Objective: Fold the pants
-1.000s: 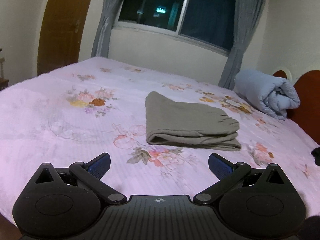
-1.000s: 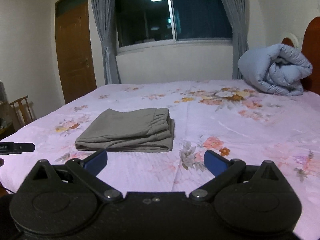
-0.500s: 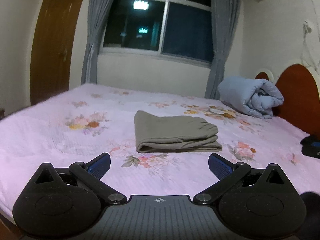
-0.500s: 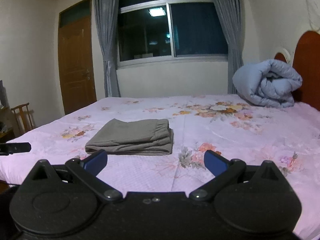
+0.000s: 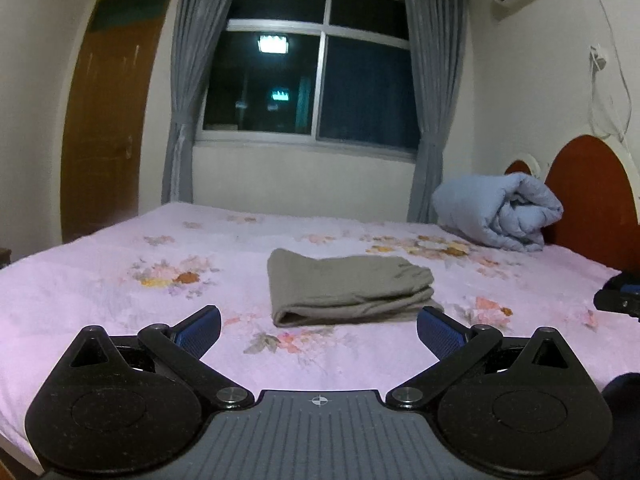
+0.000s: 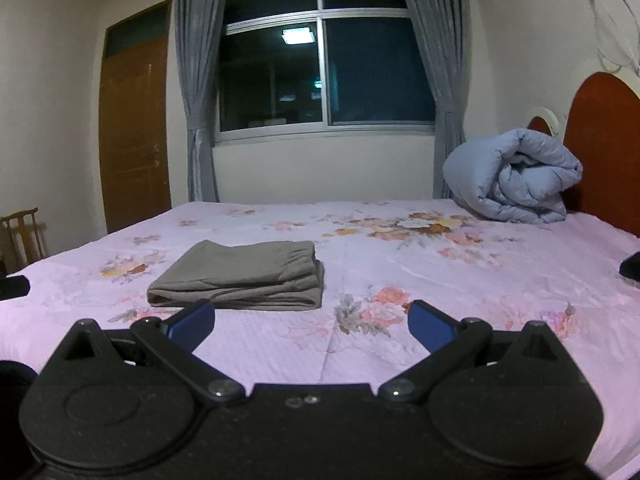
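Observation:
Grey-brown pants [image 5: 348, 286] lie folded in a flat stack on the pink floral bed [image 5: 100, 280]. They also show in the right wrist view [image 6: 244, 276], left of centre. My left gripper [image 5: 319, 330] is open and empty, held back from the near edge of the pants. My right gripper [image 6: 311, 322] is open and empty, also short of the pants and a little to their right. Neither gripper touches the cloth.
A rolled blue duvet [image 5: 500, 210] lies at the head of the bed by the red-brown headboard [image 5: 588, 200]. A dark object [image 5: 618, 298] sits at the bed's right edge. A wooden chair [image 6: 24, 232] stands left of the bed. Window, curtains and door are behind.
Both grippers have drawn back and tilted up from the bed, so the pants look farther and lower. The pants have not moved. Both grippers stayed open.

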The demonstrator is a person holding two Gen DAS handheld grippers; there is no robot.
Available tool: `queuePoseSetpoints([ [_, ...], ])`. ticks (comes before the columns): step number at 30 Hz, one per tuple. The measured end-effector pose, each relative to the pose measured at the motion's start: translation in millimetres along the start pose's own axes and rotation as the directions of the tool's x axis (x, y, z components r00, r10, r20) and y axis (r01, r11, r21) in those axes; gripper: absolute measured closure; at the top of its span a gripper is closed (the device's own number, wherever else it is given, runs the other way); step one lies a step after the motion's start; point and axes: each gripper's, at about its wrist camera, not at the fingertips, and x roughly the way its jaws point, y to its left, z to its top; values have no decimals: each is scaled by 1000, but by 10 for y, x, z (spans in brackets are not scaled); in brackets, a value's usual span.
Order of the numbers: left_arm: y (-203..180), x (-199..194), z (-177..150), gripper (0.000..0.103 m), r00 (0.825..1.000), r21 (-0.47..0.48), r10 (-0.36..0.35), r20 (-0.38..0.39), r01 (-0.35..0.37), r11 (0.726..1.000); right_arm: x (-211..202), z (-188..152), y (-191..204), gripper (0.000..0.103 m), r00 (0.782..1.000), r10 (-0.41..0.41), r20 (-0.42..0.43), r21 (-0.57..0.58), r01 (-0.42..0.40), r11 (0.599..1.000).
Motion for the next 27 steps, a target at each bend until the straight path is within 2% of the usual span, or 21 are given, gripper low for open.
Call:
queuePoseSetpoints([
  [4,-46,5,-11,0,1000,22,-13,-2,13,1000,7,-6,25,6,1000,7,-8,-14,-7,1000],
  [10,-144,3,-23,0,999,64,-38,-7,38,997,23,-4,-44,6,1000,8,-16,25,-8,1000],
  [27,-108,12,-24,0,1000,37,-27,-12,28,999,42,-11,-66,6,1000,11,-22,33,-10,999],
])
